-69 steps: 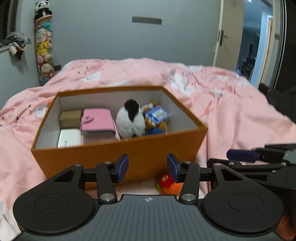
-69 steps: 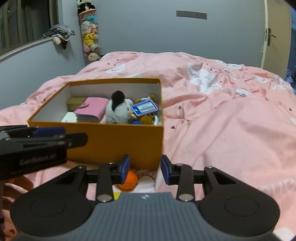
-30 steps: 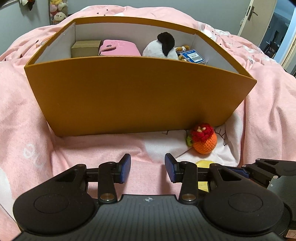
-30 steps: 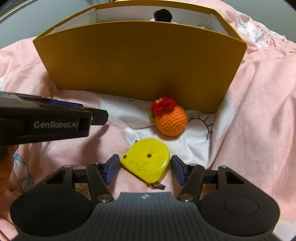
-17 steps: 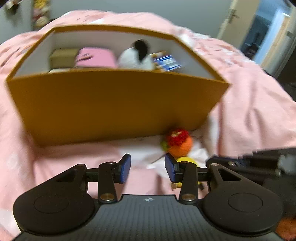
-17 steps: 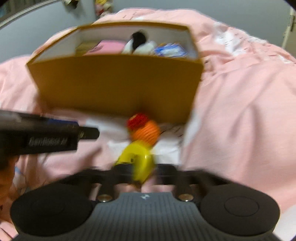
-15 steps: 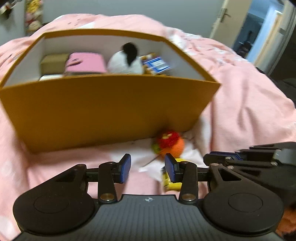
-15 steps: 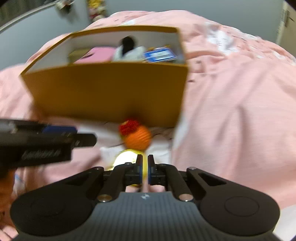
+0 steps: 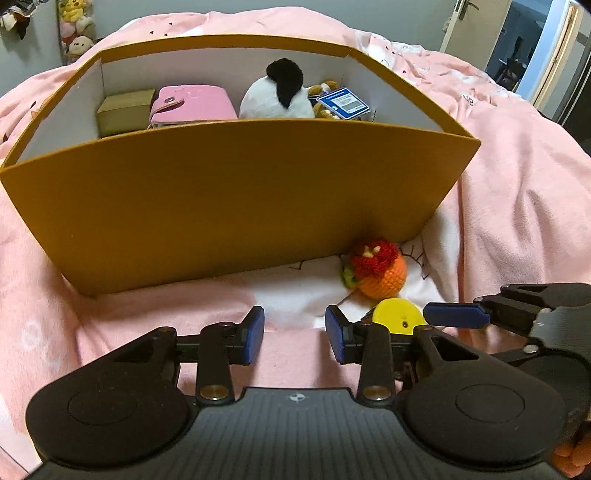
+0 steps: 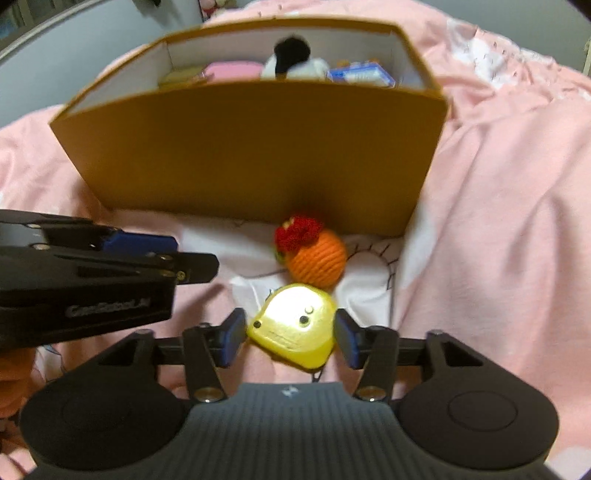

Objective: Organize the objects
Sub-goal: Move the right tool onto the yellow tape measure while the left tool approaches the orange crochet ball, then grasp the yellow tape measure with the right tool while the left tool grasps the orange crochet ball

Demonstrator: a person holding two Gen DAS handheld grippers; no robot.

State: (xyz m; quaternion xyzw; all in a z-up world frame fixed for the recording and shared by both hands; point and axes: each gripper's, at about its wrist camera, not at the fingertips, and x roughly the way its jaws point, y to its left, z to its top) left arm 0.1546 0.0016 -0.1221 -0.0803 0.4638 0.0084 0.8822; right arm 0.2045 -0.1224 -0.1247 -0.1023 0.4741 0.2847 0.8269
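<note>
A yellow tape measure [image 10: 295, 325] lies on the pink bedspread between the fingers of my right gripper [image 10: 290, 338], which is open around it; the pads sit close to its sides. It also shows in the left wrist view [image 9: 397, 316]. An orange crochet ball [image 10: 317, 262] with a red top lies just beyond it, against the orange box [image 10: 251, 155]. My left gripper [image 9: 294, 334] is open and empty, to the left of the tape measure, in front of the box [image 9: 229, 192].
The box holds a panda plush [image 9: 277, 98], a pink wallet [image 9: 192, 103], a small brown box [image 9: 123, 110] and a blue card [image 9: 343, 103]. Rumpled pink bedding [image 9: 517, 177] surrounds it. A door [image 9: 469, 22] stands at the far right.
Both grippers dropped low in front of the box. My right gripper, shut half a second ago, has opened around the tape measure. The left gripper has stayed open.
</note>
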